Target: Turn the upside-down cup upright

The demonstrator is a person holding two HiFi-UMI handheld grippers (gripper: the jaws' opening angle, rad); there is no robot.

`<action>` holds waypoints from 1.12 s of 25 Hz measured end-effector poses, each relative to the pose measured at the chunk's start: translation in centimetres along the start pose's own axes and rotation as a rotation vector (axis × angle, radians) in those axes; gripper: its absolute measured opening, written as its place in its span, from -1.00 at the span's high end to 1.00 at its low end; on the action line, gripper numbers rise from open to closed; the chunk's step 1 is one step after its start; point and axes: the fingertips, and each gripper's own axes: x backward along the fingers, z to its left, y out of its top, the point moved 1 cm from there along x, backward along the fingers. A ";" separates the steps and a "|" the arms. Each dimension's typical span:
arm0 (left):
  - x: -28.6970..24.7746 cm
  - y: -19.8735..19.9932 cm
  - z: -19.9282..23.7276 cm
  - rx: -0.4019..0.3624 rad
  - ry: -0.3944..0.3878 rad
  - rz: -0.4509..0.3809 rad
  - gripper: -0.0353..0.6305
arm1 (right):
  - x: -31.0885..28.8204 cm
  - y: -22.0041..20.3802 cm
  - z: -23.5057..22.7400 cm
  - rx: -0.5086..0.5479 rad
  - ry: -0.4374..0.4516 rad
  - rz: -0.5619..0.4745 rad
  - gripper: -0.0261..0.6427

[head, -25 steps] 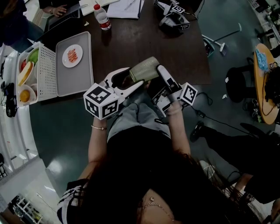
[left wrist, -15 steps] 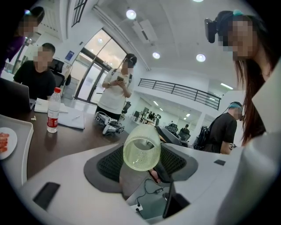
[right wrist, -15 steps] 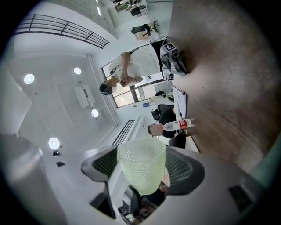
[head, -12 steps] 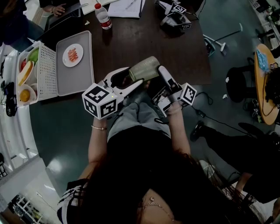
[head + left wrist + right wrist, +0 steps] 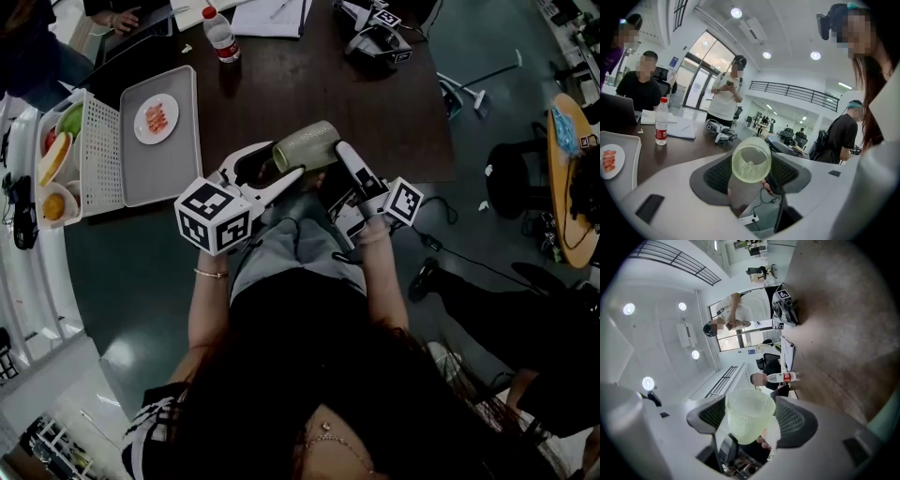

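Note:
A pale green translucent cup [image 5: 307,146] lies on its side in the air, just over the near edge of the dark table [image 5: 375,103]. My left gripper [image 5: 284,163] comes from the left and its pads press on the cup's mouth end. In the left gripper view I look straight into the open mouth of the cup [image 5: 751,159]. My right gripper [image 5: 337,159] comes from the right and is shut on the base end. In the right gripper view the dotted base of the cup [image 5: 750,413] faces the camera between the pads.
A grey tray [image 5: 178,150] with a plate of food [image 5: 155,119] lies at the table's left, beside a white rack [image 5: 94,155] and bowls of fruit. A water bottle [image 5: 221,39], papers [image 5: 267,14] and a spare gripper [image 5: 375,42] sit at the far side. People stand and sit beyond the table.

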 end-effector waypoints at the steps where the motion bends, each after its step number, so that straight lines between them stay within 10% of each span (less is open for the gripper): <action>1: 0.0 0.0 0.1 -0.004 0.005 0.006 0.08 | 0.0 0.1 -0.2 0.011 -0.012 -0.001 -0.10; 10: -0.9 -0.7 1.2 -0.020 0.036 0.069 0.09 | 1.0 2.1 -1.5 0.118 -0.122 -0.048 -0.10; 18: -2.1 -1.7 2.8 -0.089 0.102 0.196 0.09 | 1.1 3.0 -0.3 0.494 -0.243 -0.001 -0.10; 28: -3.6 -3.4 3.9 -0.178 0.170 0.366 0.09 | 1.3 3.0 -0.6 0.698 -0.353 0.053 -0.09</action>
